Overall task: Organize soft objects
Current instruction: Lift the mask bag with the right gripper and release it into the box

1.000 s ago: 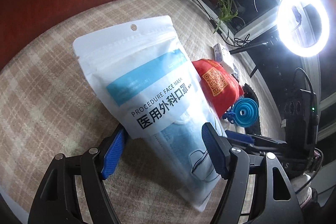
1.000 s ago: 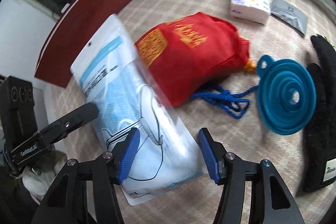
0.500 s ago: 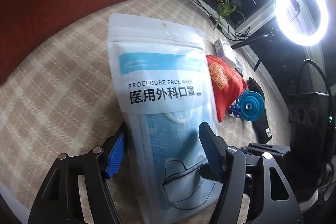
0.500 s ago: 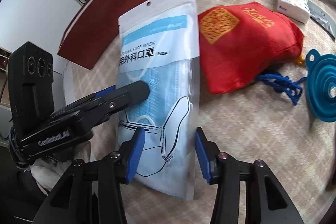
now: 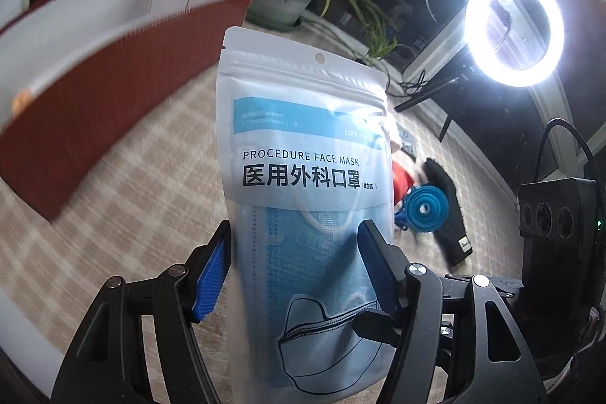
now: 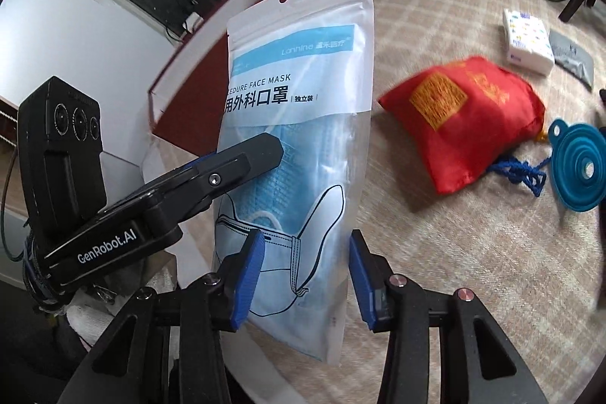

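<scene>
Two grippers met on one pack. From the left wrist view, the face mask pack [image 5: 306, 177] stood upright, lifted off the checked cloth [image 5: 125, 199], and filled the middle of the picture. The left gripper [image 5: 293, 271] had just been closing; its blue pads [image 5: 212, 275] sat at the pack's two side edges, the right pad overlapping the pack's front edge, the left one at the blurred rim, so the pack seemed held across its width. Behind it lay a dark red box [image 5: 110, 89], a blue funnel [image 5: 426, 209] and a black glove [image 5: 449, 214] beside the funnel.

From the right wrist view, the right gripper [image 6: 303, 279] had also just been closing, and its pads [image 6: 248, 275] were clamped on the pack's [image 6: 299, 124] lower part. The other gripper's black finger [image 6: 242, 158] lay across the pack's left edge. A red pouch [image 6: 466, 124], the funnel [image 6: 577, 169] and a white tissue pack [image 6: 528, 40] rested on the cloth [image 6: 454, 252], well apart from the pack
</scene>
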`<act>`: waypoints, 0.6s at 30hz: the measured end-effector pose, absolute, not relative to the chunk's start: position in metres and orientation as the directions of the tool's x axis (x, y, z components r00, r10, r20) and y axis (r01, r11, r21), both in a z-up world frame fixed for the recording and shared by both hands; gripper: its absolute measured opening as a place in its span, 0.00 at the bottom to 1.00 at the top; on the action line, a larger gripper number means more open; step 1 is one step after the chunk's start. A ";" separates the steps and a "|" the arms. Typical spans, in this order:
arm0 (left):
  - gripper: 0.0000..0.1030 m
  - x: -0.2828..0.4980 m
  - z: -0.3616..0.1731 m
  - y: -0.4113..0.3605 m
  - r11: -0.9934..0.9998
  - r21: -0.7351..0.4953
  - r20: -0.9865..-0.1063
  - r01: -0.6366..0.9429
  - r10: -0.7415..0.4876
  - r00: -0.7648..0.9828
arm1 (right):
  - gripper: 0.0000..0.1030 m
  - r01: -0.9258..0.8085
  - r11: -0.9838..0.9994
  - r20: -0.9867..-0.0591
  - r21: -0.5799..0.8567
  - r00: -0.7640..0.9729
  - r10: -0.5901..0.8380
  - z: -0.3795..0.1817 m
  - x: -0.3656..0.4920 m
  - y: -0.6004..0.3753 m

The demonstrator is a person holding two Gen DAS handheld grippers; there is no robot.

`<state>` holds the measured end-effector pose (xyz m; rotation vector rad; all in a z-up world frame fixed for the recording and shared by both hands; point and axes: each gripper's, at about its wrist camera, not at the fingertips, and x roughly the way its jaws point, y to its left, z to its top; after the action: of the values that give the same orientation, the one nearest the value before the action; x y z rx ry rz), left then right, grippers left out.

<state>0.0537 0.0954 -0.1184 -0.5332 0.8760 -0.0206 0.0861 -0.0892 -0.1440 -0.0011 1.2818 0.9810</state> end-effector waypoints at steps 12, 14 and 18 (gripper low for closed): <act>0.63 0.047 -0.066 0.154 0.875 -0.458 -0.695 -0.159 -0.240 0.678 | 0.40 -0.610 0.560 -0.715 0.560 -0.015 0.699 -0.084 0.081 -0.035; 0.63 0.047 -0.057 0.170 0.876 -0.455 -0.689 -0.159 -0.234 0.686 | 0.40 -0.615 0.549 -0.703 0.566 -0.011 0.711 -0.076 0.082 -0.016; 0.63 0.046 -0.042 0.194 0.888 -0.430 -0.681 -0.162 -0.201 0.704 | 0.40 -0.624 0.535 -0.687 0.570 -0.004 0.727 -0.067 0.085 0.026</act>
<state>0.0458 0.1945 -0.0420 -0.4899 0.7974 -0.0224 0.0846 0.0265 -0.0671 0.1097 1.1600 1.0672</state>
